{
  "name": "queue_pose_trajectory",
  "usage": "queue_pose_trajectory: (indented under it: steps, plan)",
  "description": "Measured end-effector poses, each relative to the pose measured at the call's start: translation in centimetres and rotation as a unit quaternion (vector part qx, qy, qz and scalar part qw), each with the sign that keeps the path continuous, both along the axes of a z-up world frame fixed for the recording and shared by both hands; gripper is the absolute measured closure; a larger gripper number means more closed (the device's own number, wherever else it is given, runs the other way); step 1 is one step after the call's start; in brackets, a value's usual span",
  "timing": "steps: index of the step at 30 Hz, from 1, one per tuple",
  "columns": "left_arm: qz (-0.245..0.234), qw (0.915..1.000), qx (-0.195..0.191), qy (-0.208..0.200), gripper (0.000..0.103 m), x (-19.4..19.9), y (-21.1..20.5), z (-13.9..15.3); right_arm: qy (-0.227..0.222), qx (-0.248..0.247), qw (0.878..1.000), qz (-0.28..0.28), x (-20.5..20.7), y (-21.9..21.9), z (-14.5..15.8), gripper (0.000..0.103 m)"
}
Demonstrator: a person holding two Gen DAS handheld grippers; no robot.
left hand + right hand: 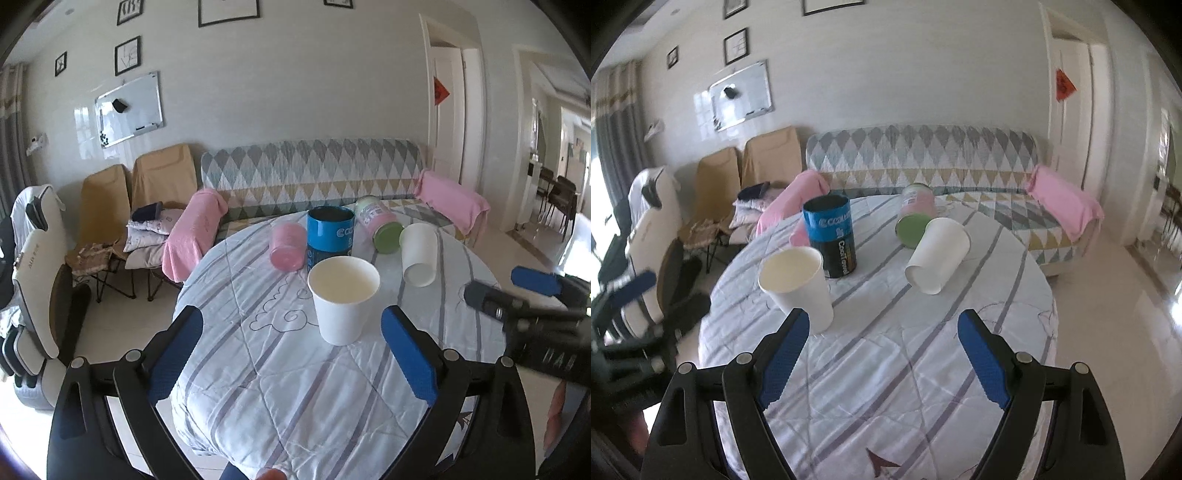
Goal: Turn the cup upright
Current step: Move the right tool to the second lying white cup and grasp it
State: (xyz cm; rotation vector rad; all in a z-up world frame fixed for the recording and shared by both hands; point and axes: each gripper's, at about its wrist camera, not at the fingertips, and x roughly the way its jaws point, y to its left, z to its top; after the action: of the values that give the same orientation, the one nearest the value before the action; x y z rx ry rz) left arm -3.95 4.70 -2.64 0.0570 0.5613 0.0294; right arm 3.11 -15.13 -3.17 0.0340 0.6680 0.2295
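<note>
White cup (pixel 937 255) lies tipped beside the blue "CoolTowel" can (pixel 832 236); both grippers' fingers (pixel 409 357) spread, empty.

— Any writing you can read?
— On the blue can (pixel 830 236): white letters "COOLU…" on the blue band, cut off at the side, and "Cool Towel" running vertically on the black part below.
— Anything else?
— The pink jar (pixel 916 206) has a label, too blurred to read.

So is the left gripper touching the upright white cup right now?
Apart. In the left wrist view the upright white cup stands beyond the open left gripper, with striped cloth visible on both sides between its wall and each blue pad.
</note>
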Motion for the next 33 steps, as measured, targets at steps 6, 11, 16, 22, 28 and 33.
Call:
queue_pose_trajectory:
  steps: [6,11,16,22,28,33]
  plan:
    - [-0.005,0.9998,0.001,0.020,0.004,0.6,-0.3,-0.6,0.013,0.014,1.000,-0.008,0.9,0.0,0.6,0.019]
    - [-0.002,0.9998,0.000,0.018,0.004,1.1,-0.2,-0.4,0.036,0.038,0.999,-0.013,2.3,-0.8,0.0,0.019]
    - [-0.004,0.9998,-0.002,0.021,0.004,1.8,-0.4,-0.1,0.053,0.049,0.997,-0.025,3.8,-1.5,-0.5,0.019]
    - [-0.013,0.9995,-0.006,0.028,0.003,3.4,-1.0,0.4,0.070,0.058,0.995,-0.037,5.8,-2.3,-0.9,0.019]
    - [-0.030,0.9989,0.017,0.031,0.003,5.8,-2.5,1.4,0.095,0.060,0.992,-0.061,9.0,-3.4,-1.8,0.019]
    - [-0.036,0.9982,0.035,0.031,0.003,7.8,-3.8,1.8,0.127,0.086,0.986,-0.068,12.7,-4.5,-3.1,0.019]
